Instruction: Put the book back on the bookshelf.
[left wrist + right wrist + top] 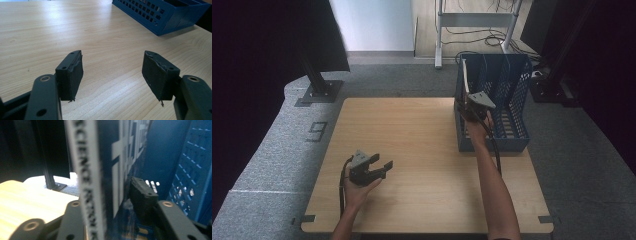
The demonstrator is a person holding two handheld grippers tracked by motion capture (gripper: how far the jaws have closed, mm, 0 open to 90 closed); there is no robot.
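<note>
High view: a blue perforated plastic file rack [512, 107] is seen standing at the upper right of the light wooden table [422, 150], and the right claw [464, 104] is raised at its left end, where a thin dark-blue book with a white spine [465, 80] is stood upright in the leftmost slot. In the right gripper view the book [105, 170] runs vertically through the middle of the frame, between the two black jaws; the jaw on the left is hidden behind the white spine, while the right-hand pad [142, 195] stands a little apart from the cover, so it cannot be told whether the book is gripped or already let go. The book is kept vertical, presumably so that it slides down between the rack's dividers and is held by them.

The left claw [381, 166] is held low at the lower left of the high view, well apart from the rack, apparently parked out of the way. In the left gripper view its pads [72, 75] are spread wide over bare wood, nothing between them, with a corner of the rack [162, 15] at the upper right.
</note>
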